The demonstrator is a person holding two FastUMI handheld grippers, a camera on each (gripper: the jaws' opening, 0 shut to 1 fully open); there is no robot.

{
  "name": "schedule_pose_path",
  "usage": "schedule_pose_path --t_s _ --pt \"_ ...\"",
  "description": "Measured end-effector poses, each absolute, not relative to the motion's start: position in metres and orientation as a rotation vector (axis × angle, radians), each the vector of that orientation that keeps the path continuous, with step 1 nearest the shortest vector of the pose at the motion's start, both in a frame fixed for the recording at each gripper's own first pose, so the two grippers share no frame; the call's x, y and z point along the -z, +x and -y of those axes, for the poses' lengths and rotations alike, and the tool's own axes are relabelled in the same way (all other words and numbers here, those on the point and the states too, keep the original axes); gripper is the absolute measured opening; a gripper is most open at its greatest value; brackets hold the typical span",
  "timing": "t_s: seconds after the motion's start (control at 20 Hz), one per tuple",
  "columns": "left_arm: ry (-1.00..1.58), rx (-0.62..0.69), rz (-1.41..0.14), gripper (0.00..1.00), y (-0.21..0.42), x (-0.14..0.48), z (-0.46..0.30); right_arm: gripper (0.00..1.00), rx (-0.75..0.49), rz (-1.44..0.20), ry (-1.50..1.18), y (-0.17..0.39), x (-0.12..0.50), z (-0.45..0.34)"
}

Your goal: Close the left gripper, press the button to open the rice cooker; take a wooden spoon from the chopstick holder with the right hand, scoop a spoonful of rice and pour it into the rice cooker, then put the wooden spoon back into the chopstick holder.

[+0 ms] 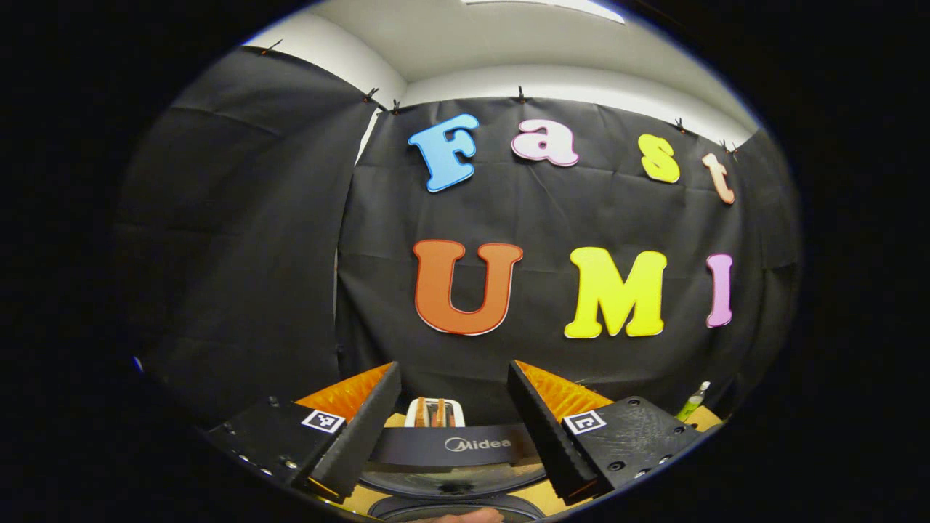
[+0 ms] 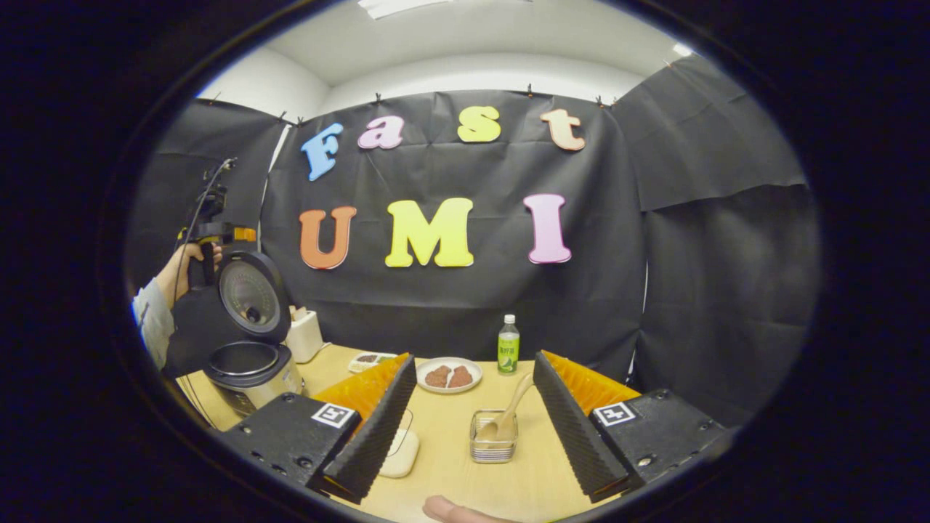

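Note:
The rice cooker (image 2: 251, 370) stands open at the table's left, its round lid (image 2: 251, 294) tipped up and the inner pot showing. In the left gripper view the raised lid's dark band (image 1: 447, 444) lies low between the fingers of my left gripper (image 1: 454, 367), which is open and holds nothing. A hand (image 2: 182, 265) holds that gripper above and behind the cooker. My right gripper (image 2: 474, 357) is open over the table. Between and beyond its fingers a wooden spoon (image 2: 512, 407) leans in a small clear holder (image 2: 494, 439). A white dish (image 2: 401, 452) sits partly behind one finger.
A white toaster (image 2: 304, 334) stands behind the cooker and also shows as the toaster (image 1: 434, 412). A plate of brown food (image 2: 449, 375), a small tray (image 2: 370, 359) and a green bottle (image 2: 508, 345) stand along the back of the wooden table (image 2: 450, 472).

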State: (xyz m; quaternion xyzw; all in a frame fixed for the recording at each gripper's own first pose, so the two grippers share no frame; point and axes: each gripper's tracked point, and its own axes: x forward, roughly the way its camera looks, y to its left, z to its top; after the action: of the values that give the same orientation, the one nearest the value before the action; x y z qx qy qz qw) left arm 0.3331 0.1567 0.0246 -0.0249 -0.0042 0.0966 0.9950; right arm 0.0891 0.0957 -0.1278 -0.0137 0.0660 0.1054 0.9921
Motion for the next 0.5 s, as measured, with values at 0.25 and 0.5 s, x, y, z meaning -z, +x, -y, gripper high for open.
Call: schedule_pose_path --t_s 0.25,0.5 --pt "-0.063 -0.153 -0.050 0.97 0.341 -0.009 -0.151 0.96 -0.244 -0.117 -0.030 0.083 0.128 -0.106" --pt "-0.067 -0.130 -0.098 0.98 0.313 0.002 -0.140 0.96 -0.262 -0.148 -0.018 0.084 0.142 -0.114"
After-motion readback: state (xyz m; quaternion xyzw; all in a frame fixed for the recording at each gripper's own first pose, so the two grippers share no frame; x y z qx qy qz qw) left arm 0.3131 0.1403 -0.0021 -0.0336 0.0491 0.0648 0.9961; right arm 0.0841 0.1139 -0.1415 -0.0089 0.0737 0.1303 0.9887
